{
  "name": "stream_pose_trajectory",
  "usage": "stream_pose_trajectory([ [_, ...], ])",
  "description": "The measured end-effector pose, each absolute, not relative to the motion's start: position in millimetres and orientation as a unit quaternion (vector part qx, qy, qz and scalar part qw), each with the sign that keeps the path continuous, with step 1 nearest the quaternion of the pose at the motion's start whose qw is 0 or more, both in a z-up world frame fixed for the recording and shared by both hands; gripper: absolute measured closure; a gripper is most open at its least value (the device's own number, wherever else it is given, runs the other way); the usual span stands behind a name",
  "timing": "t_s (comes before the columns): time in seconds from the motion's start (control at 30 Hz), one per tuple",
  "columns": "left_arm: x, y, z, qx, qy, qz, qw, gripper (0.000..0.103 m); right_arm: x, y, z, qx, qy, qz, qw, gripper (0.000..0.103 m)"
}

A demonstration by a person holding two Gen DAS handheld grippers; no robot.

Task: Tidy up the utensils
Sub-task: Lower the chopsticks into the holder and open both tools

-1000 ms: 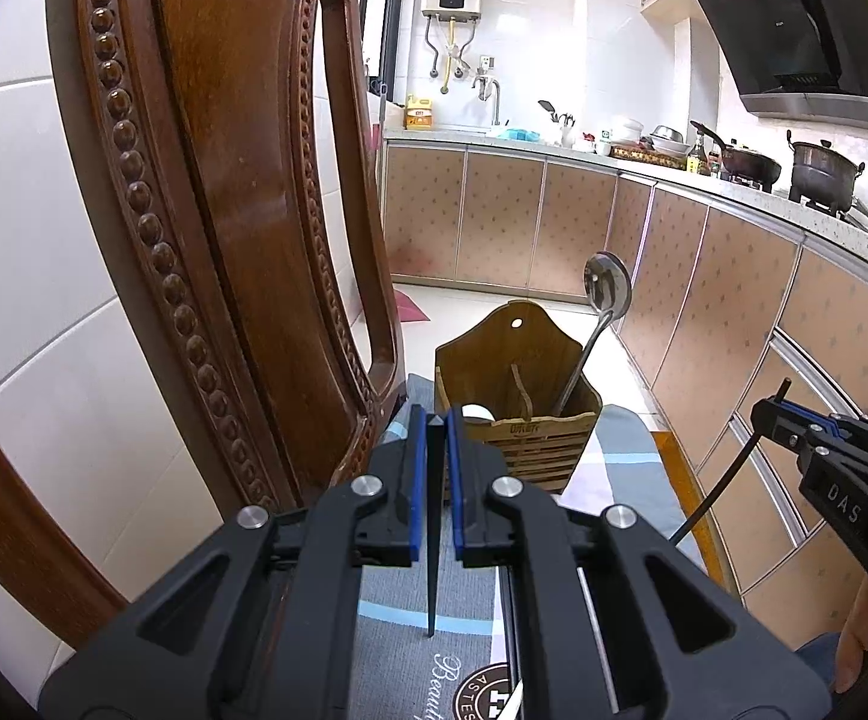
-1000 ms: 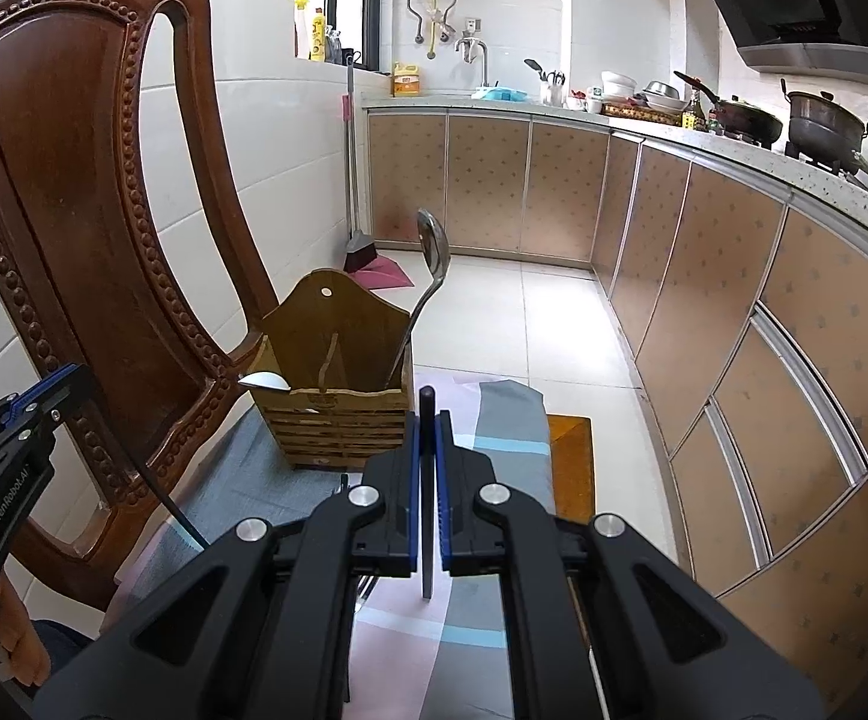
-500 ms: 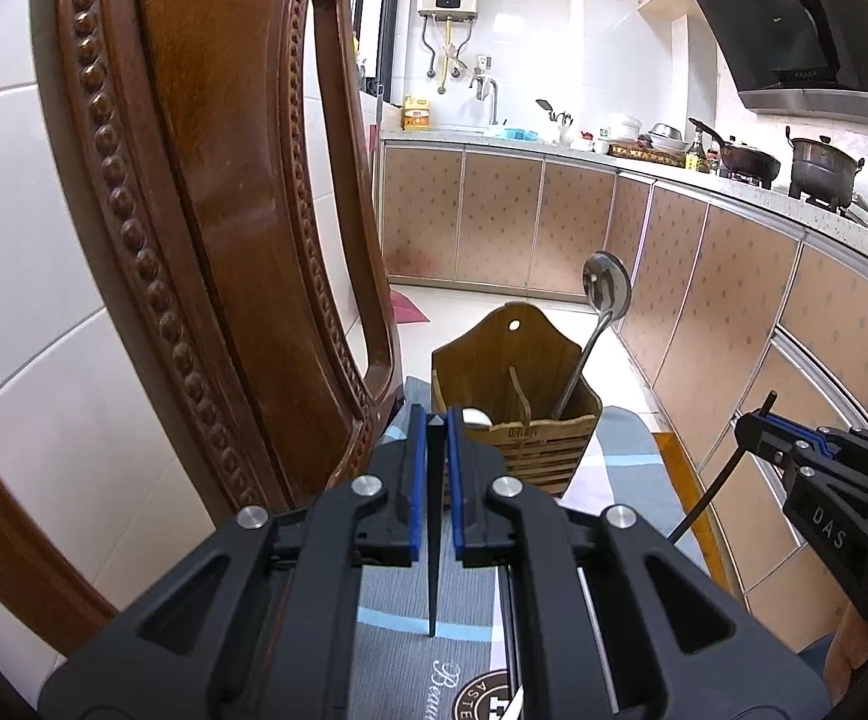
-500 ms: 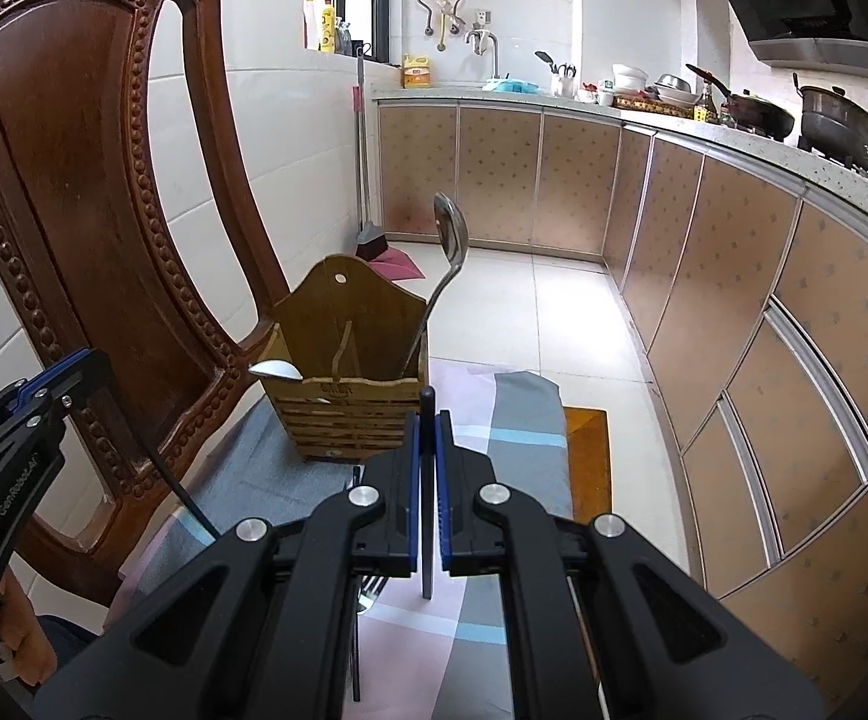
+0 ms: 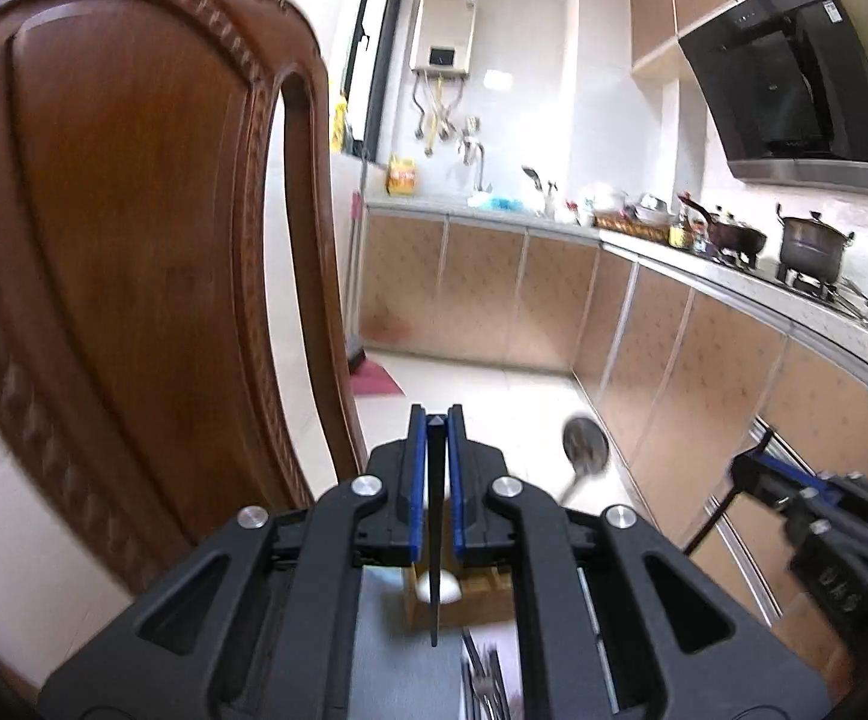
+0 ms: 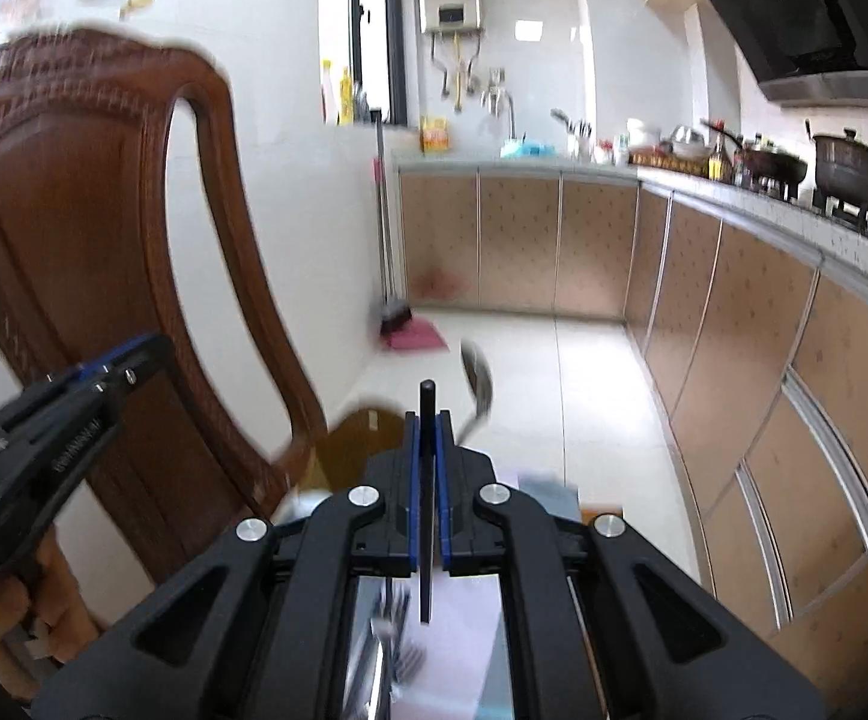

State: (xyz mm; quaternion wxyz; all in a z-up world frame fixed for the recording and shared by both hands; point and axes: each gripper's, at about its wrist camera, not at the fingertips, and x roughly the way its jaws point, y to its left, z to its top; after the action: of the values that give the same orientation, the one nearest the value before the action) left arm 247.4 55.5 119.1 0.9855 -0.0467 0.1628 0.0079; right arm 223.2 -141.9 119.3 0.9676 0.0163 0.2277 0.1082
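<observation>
My left gripper (image 5: 436, 420) is shut on a thin black chopstick (image 5: 434, 540) held upright between its blue pads. My right gripper (image 6: 428, 417) is shut on another black chopstick (image 6: 427, 480), also upright. The wooden utensil holder (image 5: 470, 594) sits on the chair seat, mostly hidden behind my left gripper's fingers; a white spoon bowl (image 5: 441, 585) and a steel ladle (image 5: 584, 450) stand in it. In the right wrist view the holder (image 6: 356, 438) and ladle (image 6: 476, 375) show just beyond the fingers. Forks (image 6: 398, 648) lie on the cloth below. Both views are blurred.
A carved wooden chair back (image 5: 134, 270) rises close on the left. Kitchen cabinets (image 5: 704, 372) and a counter with pots (image 5: 812, 246) run along the right. A broom (image 6: 389, 276) leans on the far wall. The other gripper shows at each view's edge (image 5: 824, 516) (image 6: 44, 450).
Both grippers have risen and tilted upward with their chopsticks; the holder has dropped low in both views and is now largely hidden behind the fingers. Grip on both chopsticks is unchanged.
</observation>
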Motion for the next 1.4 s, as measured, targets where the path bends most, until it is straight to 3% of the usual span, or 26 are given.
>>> stream_pose_trajectory([
  [0.17, 279.9, 52.4, 133.8, -0.04, 0.147, 0.023, 0.988, 0.096, 263.0, -140.7, 146.7, 0.034, 0.214, 0.1, 0.971, 0.098],
  [0.43, 313.1, 58.5, 158.9, -0.059, 0.122, 0.021, 0.991, 0.096, 319.0, -136.1, 138.7, 0.046, 0.21, 0.091, 0.972, 0.097],
  [0.77, 354.8, 56.6, 87.3, -0.067, 0.185, 0.02, 0.98, 0.096, 351.4, -132.5, 77.1, 0.058, 0.266, 0.101, 0.957, 0.097],
  [1.03, 352.2, 61.6, 68.5, -0.063, 0.21, 0.027, 0.975, 0.096, 340.3, -126.2, 57.4, 0.038, 0.282, 0.095, 0.954, 0.097],
  [1.1, 344.9, 65.8, 67.7, -0.067, 0.21, 0.03, 0.975, 0.096, 334.2, -123.2, 57.1, 0.026, 0.281, 0.093, 0.955, 0.092],
  [1.2, 335.1, 67.6, 68.6, -0.071, 0.211, 0.03, 0.974, 0.09, 322.9, -120.4, 59.9, 0.017, 0.273, 0.094, 0.957, 0.087],
  [1.4, 310.0, 67.0, 65.2, -0.054, 0.208, 0.029, 0.976, 0.081, 299.0, -116.2, 67.2, 0.001, 0.265, 0.098, 0.959, 0.086],
])
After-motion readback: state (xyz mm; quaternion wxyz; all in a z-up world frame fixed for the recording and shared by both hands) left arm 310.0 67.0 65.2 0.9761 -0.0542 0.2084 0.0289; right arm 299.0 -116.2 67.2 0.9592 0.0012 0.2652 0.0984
